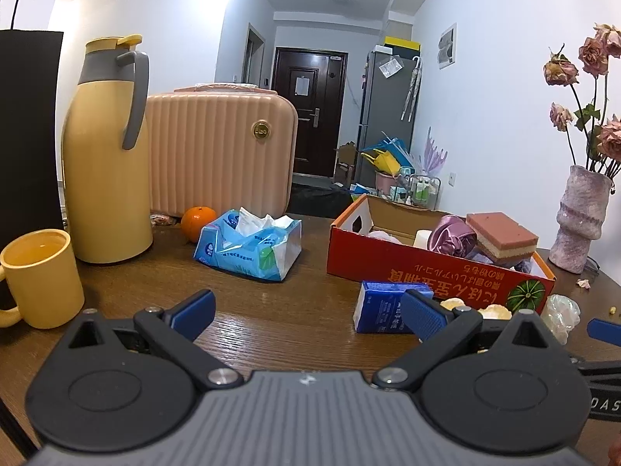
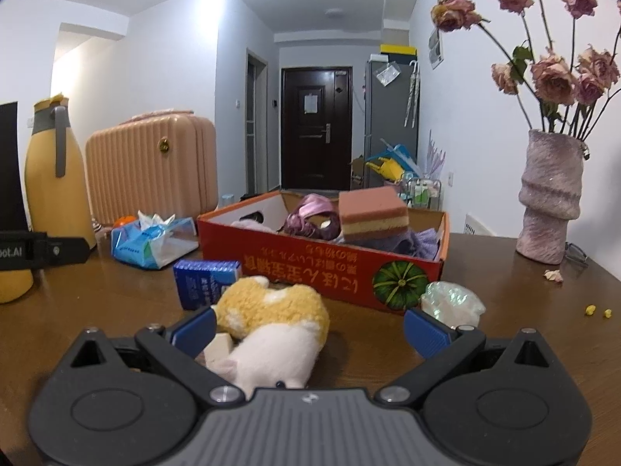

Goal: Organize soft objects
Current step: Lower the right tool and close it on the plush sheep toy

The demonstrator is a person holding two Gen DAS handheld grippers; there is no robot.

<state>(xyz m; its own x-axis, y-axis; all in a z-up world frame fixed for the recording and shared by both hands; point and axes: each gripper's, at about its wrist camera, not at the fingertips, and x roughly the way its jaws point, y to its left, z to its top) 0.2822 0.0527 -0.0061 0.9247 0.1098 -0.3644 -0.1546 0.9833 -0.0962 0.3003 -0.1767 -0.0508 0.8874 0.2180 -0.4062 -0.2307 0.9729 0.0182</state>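
A red cardboard box [image 2: 295,272] [image 1: 388,264] on the wooden table holds a layered sponge [image 2: 372,209] [image 1: 500,235], a purple satin scrunchie [image 2: 310,213] [image 1: 452,233] and lilac cloth. A yellow and white plush toy [image 2: 271,326] lies on the table between the open jaws of my right gripper [image 2: 308,330], nearer its left finger. My left gripper [image 1: 306,310] is open and empty above the table. A small blue tissue pack [image 1: 382,312] [image 2: 205,283] lies in front of the box. A crumpled iridescent wrap [image 2: 452,299] [image 1: 561,312] sits at the box's right corner.
A yellow mug [image 1: 39,277], a yellow thermos [image 1: 108,155], a pink case [image 1: 217,151], an orange [image 1: 196,221] and an opened blue tissue pack [image 1: 248,248] stand on the left. A vase of dried roses [image 2: 551,202] stands on the right.
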